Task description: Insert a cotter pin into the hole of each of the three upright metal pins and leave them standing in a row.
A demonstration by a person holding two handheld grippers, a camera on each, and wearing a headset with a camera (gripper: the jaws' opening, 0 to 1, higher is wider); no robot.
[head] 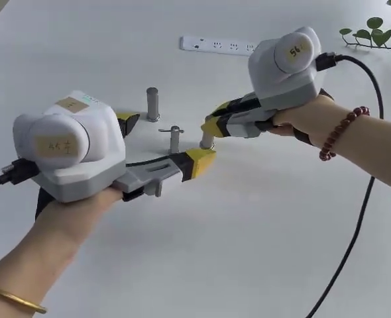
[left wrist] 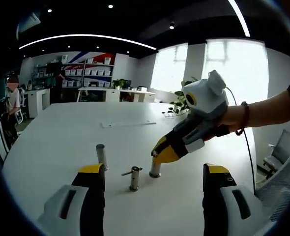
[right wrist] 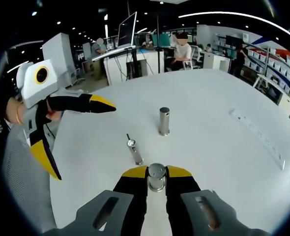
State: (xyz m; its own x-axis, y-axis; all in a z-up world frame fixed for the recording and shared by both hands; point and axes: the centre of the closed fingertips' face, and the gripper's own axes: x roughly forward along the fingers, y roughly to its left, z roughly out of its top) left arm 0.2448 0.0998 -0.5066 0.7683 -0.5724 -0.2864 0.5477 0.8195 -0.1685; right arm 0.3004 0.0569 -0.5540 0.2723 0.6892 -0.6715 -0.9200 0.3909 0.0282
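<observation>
Three upright metal pins stand on the white table. The far pin point(head: 152, 104) is bare. A cotter pin sticks sideways through the top of the middle pin point(head: 175, 138). My right gripper point(head: 210, 132) is shut on the near pin point(head: 207, 142), whose round top sits between the yellow jaw tips in the right gripper view point(right wrist: 157, 176). My left gripper point(head: 164, 142) is open, its jaws spread wide on either side of the middle pin point(left wrist: 134, 178) without touching it. The left gripper view has the right gripper point(left wrist: 177, 145) holding the near pin point(left wrist: 155, 168).
A white power strip point(head: 219, 45) lies at the back of the table point(head: 248, 252). A green plant point(head: 374, 33) is at the far right corner. The right gripper's black cable point(head: 361, 218) trails over the table's right side.
</observation>
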